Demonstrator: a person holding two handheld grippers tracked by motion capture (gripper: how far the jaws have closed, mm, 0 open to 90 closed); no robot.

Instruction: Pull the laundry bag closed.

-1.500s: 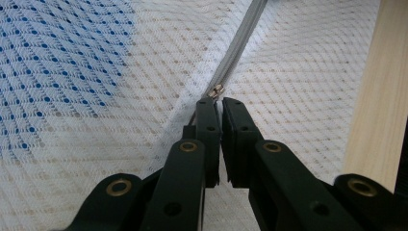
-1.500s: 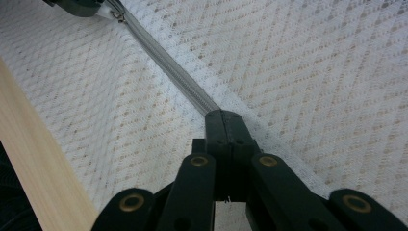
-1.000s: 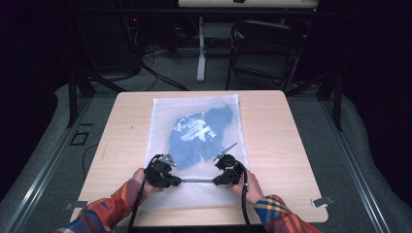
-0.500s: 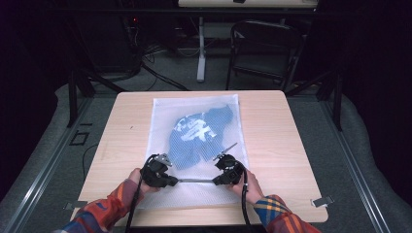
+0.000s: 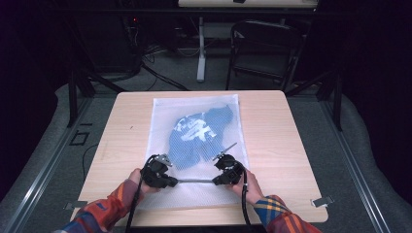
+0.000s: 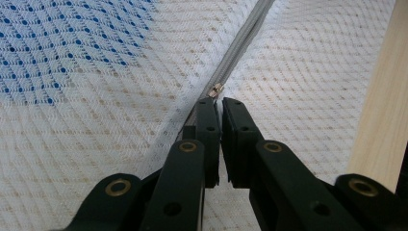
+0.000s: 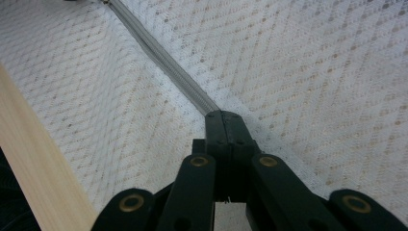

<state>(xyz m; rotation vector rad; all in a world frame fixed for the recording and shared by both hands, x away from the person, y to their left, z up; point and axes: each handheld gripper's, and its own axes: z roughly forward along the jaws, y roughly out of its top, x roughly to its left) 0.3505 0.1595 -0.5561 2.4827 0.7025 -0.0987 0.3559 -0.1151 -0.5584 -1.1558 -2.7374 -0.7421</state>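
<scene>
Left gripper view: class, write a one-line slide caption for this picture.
Left gripper, jaws closed, meets the zipper pull on a white mesh bag.

A light wooden table [image 5: 291,145] stands on grey carpet [image 5: 354,160] in a dim room. Behind it a black chair [image 5: 262,53] and a white table leg [image 5: 200,53] stand among dark cables [image 5: 155,73]; black frame struts [image 5: 77,87] flank the table, which alone is brightly lit

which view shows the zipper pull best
The left gripper view: the zipper pull sits sharp just ahead of the left gripper. The high view gives the zipper as a thin line; the right gripper view shows its teeth.
</scene>
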